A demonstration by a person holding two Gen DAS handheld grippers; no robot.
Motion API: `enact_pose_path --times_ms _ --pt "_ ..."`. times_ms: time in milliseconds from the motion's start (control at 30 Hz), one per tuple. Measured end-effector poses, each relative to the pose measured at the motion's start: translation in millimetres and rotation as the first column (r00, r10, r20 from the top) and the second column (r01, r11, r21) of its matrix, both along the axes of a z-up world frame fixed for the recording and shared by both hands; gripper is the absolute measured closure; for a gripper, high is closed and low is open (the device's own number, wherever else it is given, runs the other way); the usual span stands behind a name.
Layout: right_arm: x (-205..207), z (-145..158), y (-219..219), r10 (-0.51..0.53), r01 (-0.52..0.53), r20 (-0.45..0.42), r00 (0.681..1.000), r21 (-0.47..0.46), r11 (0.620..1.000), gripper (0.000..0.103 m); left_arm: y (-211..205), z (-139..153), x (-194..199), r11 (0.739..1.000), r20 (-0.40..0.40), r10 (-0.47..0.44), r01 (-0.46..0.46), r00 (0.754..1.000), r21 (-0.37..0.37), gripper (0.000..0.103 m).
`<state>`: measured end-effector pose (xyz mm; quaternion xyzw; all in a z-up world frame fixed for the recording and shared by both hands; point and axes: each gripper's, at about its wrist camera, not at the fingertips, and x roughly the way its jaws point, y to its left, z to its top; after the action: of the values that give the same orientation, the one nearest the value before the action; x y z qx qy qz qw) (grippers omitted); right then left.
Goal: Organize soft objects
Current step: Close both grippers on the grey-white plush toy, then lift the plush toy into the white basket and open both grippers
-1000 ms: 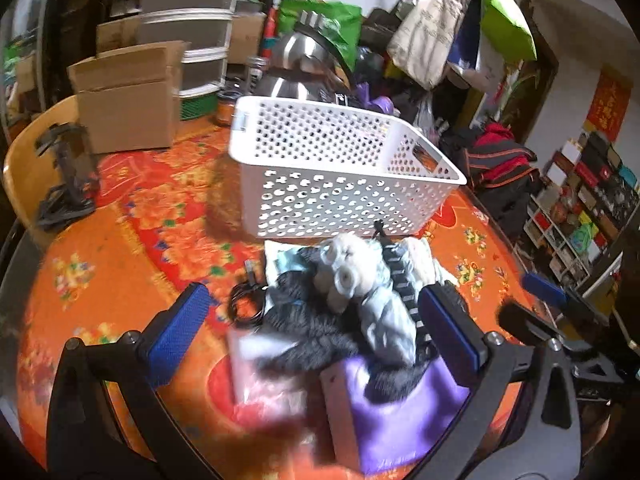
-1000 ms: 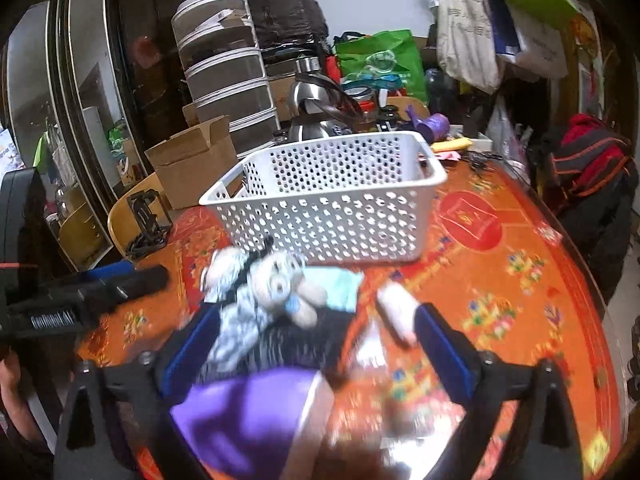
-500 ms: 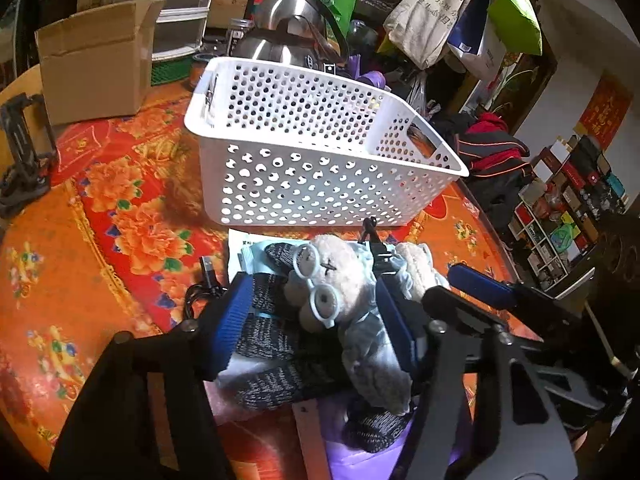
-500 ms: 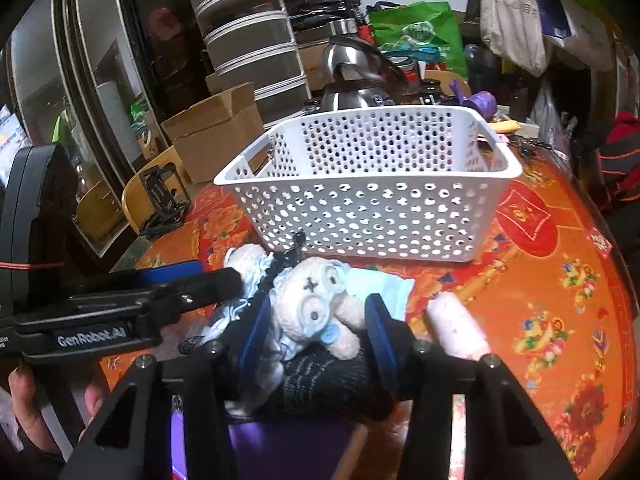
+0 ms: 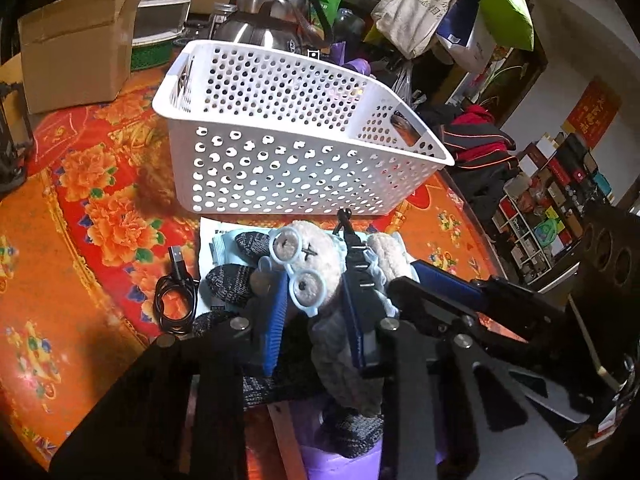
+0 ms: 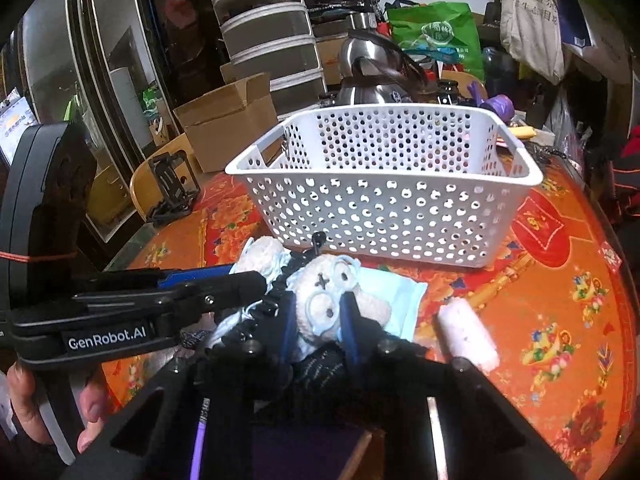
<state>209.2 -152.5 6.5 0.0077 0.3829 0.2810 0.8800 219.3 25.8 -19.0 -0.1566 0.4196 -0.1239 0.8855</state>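
The basket (image 5: 288, 168) is showing white with round holes; the tablecloth (image 5: 80, 184) is glowing orange with red flowers.

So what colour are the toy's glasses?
Light blue glasses, clearest in the left wrist view.

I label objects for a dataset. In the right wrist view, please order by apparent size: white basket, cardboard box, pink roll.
1. white basket
2. cardboard box, though it stands farther away
3. pink roll, despite being nearest
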Motion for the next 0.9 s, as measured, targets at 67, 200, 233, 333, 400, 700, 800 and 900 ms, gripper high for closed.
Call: enact_pose_path --times_ms 67,200,233,333,400,700,800,900 --pt "-4.1 5.3 -2.7 0.000 0.000 0.016 1.000 0.005 1.000 0.084 1.2 4.9 -4.0 1.000 0.019 0.002 -0.002 1.000 -0.004 0.079" --pt "-13.8 24.6 -7.1 0.004 -0.005 0.062 0.998 0.017 1.000 0.084 2.4 23.7 -15.4 1.000 0.066 -0.005 0.006 0.998 -0.014 0.079" --pt "-15.0 29.1 -8.1 0.004 -0.005 0.072 0.997 0.018 1.000 0.084 2.1 29.1 -18.3 1.000 0.079 -0.006 0.007 0.997 -0.012 0.079" --pt "-19.2 47.1 -11.1 0.003 -0.005 0.105 0.994 0.022 1.000 0.084 2.9 48.6 -27.0 1.000 0.124 -0.008 0.010 0.992 -0.018 0.079" --pt "-20.4 58.6 -12.9 0.002 -0.005 0.123 0.992 0.024 1.000 0.084 3.2 64.1 -29.7 1.000 0.149 -0.009 0.012 0.989 -0.020 0.079" --pt "12.2 116.6 -12.5 -0.029 0.033 0.211 0.977 -0.015 0.999 0.084 -6.9 141.4 -0.9 0.999 0.231 -0.015 0.008 0.973 0.034 0.079" --pt "40.8 132.5 -11.9 -0.035 0.040 0.236 0.971 -0.016 0.999 0.084 -5.6 164.6 23.3 0.999 0.249 -0.004 -0.007 0.968 0.041 0.079" --pt "72.3 136.6 -8.9 -0.042 0.050 0.234 0.971 -0.027 0.998 0.084 -3.8 176.3 54.2 0.999 0.235 -0.001 -0.010 0.972 0.045 0.079"
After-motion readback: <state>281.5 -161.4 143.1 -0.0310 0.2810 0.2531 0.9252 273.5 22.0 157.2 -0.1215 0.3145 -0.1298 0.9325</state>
